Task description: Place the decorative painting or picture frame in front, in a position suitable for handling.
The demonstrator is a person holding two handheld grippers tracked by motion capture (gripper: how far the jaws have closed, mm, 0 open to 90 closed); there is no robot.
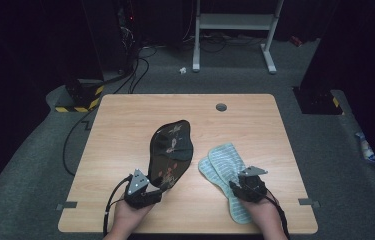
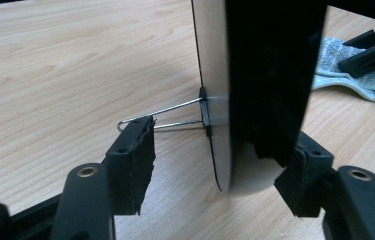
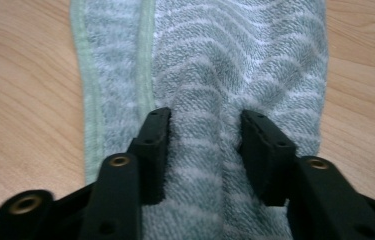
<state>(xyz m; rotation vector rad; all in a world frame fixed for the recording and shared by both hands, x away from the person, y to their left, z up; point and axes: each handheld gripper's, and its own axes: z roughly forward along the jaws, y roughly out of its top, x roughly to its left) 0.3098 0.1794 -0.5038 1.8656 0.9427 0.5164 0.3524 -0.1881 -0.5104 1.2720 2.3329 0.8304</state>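
Note:
A glossy black plate (image 1: 171,150) with a flower pattern lies on the wooden table (image 1: 125,125), its near end at my left gripper (image 1: 150,187). In the left gripper view the plate (image 2: 275,75) stands edge-on between the jaws of the left gripper (image 2: 220,145), with a binder clip (image 2: 205,111) on its rim. One pad touches the black side; the other pad (image 2: 132,160) stands apart, by the clip's wire handle. A grey-green striped cloth (image 1: 222,160) lies to the right. My right gripper (image 1: 237,182) presses down on it. A ridge of cloth (image 3: 255,50) is pinched in the right gripper (image 3: 206,120).
A round cable hole (image 1: 221,107) sits near the table's far edge. Beyond the table, on the grey floor, stand a white frame (image 1: 235,30) and black cables (image 1: 135,75). The right gripper's jaws (image 2: 370,50) show over the cloth (image 2: 355,82) in the left gripper view.

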